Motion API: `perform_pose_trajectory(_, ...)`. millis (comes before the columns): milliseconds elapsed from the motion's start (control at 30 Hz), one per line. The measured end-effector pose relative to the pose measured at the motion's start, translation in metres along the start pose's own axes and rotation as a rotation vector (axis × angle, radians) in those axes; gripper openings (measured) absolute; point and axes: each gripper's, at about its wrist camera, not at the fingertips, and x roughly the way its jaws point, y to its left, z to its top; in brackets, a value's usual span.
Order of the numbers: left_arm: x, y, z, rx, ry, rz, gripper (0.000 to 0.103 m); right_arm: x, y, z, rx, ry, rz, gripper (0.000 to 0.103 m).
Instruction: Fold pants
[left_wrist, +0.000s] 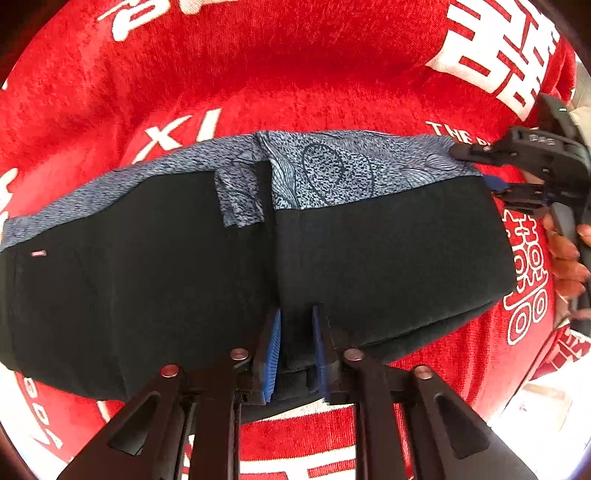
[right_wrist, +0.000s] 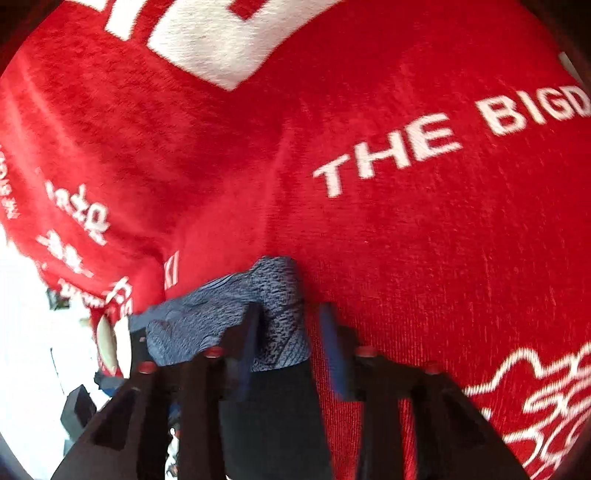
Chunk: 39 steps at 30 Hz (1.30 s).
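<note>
From the left wrist, the pants (left_wrist: 369, 258) are seen spread across a red cloth (left_wrist: 295, 85) printed with white lettering. The garment is black with a blue-grey patterned band along its far edge, and it is laid in two halves that meet at a vertical fold near the middle. The left gripper (left_wrist: 296, 321) is set at the near edge of the pants, its jaws slightly apart with black fabric lying between the blue pads (left_wrist: 272, 354); whether the cloth is actually pinched cannot be told. At the right edge the right gripper (left_wrist: 476, 168) is seen reaching in to the far right corner of the pants, one finger above and one below the fabric edge, with the hand (left_wrist: 567, 258) wrapped around its handle.

From the right wrist, the picture is blurred. The patterned corner of the pants is seen between the fingers of the right gripper (right_wrist: 291, 317), with black fabric running back under the body. The jaws stand apart, and a grip on the fabric cannot be confirmed. The red cloth fills the rest, with "THE BIGD" legible in white
</note>
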Motion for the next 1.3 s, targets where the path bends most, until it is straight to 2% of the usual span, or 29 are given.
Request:
perform_pose_trajectory(33,-0.002,0.001,0.002,-0.006,-0.005,0.019,0.070,-0.003,0.003,-0.003,-0.004,-0.016,-0.009,0.048)
perform_pose_trajectory(67,-0.005,0.002,0.002,-0.014,-0.015,0.036,0.081,-0.011,0.010,-0.012,-0.017,-0.041,-0.046,0.049)
perform_pose_trajectory(100,-0.010,0.004,0.002,-0.019,-0.040,0.043,0.084,-0.016,0.016,-0.020,-0.033,-0.056,-0.078,0.052)
perform_pose_trajectory(267,-0.014,0.011,-0.001,-0.033,-0.024,0.050,0.087,-0.037,0.053,-0.074,-0.173,-0.112,-0.221,0.074)
perform_pose_trajectory(367,-0.017,0.006,-0.008,0.007,-0.007,0.151,0.087,-0.040,0.063,-0.104,-0.204,-0.084,-0.291,0.080)
perform_pose_trajectory(400,-0.016,0.003,-0.009,0.027,0.020,0.188,0.087,-0.043,0.061,-0.111,-0.193,-0.082,-0.313,0.081)
perform_pose_trajectory(467,-0.019,-0.001,-0.013,0.041,0.047,0.202,0.087,-0.046,0.064,-0.123,-0.160,-0.083,-0.302,0.081)
perform_pose_trajectory(533,-0.031,-0.002,-0.018,0.061,0.003,0.254,0.087,-0.047,0.066,-0.134,-0.126,-0.070,-0.295,0.081)
perform_pose_trajectory(600,-0.043,-0.010,-0.022,0.123,-0.046,0.355,0.087,-0.046,0.070,-0.141,-0.104,-0.057,-0.308,0.081)
perform_pose_trajectory(667,-0.053,-0.013,-0.024,0.151,-0.080,0.382,0.087,-0.049,0.072,-0.146,-0.090,-0.052,-0.313,0.081)
perform_pose_trajectory(733,-0.059,-0.011,-0.026,0.141,-0.092,0.360,0.087,-0.054,0.073,-0.153,-0.089,-0.050,-0.324,0.081)
perform_pose_trajectory(1067,-0.074,0.027,-0.043,0.003,-0.049,0.224,0.087,-0.064,0.083,-0.181,-0.085,0.000,-0.404,0.081)
perform_pose_trajectory(1300,-0.072,0.063,-0.062,-0.096,-0.031,0.191,0.087,-0.043,0.106,-0.192,-0.130,0.047,-0.422,0.081)
